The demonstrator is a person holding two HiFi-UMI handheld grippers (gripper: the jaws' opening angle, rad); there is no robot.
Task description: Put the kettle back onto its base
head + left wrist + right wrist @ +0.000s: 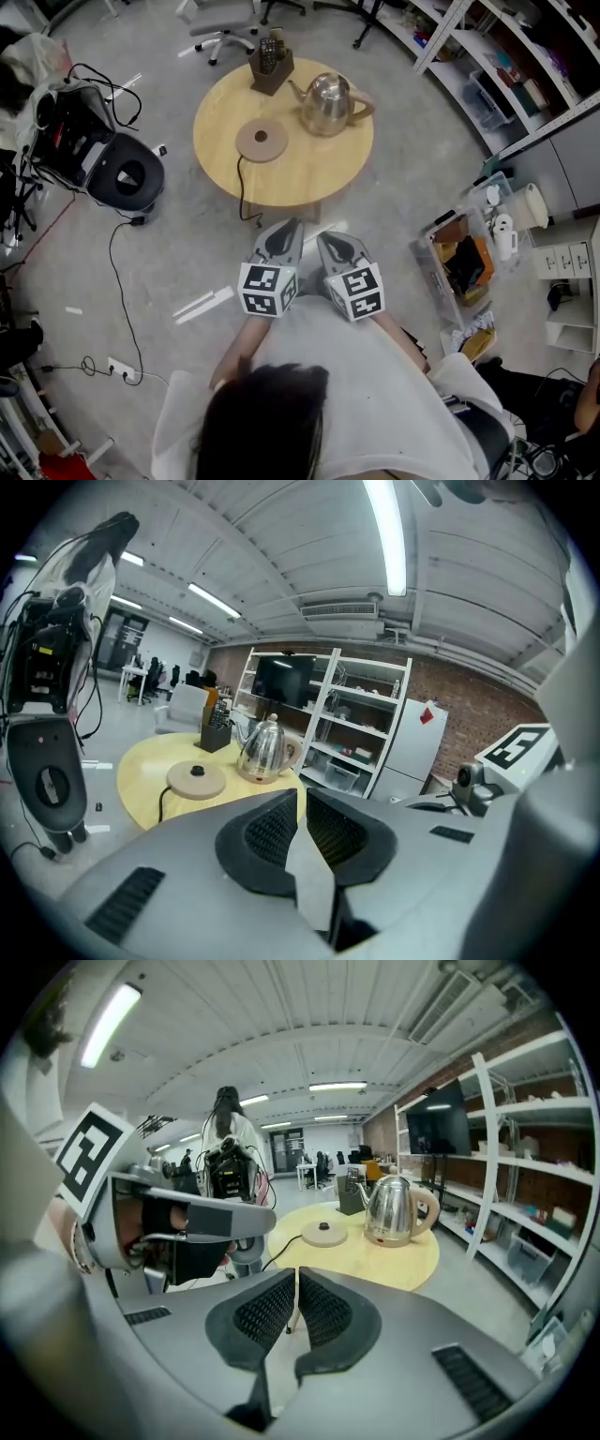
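Observation:
A steel kettle [328,103] with a tan handle stands upright on the right part of a round wooden table [309,173]. Its flat round base [262,141] lies left of it, bare, with a cord running off the table's near edge. The kettle [262,750] and base [196,780] also appear far ahead in the left gripper view, and the kettle [392,1211] and base [324,1233] likewise in the right gripper view. My left gripper [287,230] and right gripper [328,240] hover side by side over the floor, short of the table. Both are shut with nothing in them.
A dark box [271,66] holding remotes sits at the table's far edge. A black round machine [127,176] with cables stands left of the table. Shelves [487,84] line the right side, with a filled crate [459,262] on the floor. An office chair [220,37] stands beyond.

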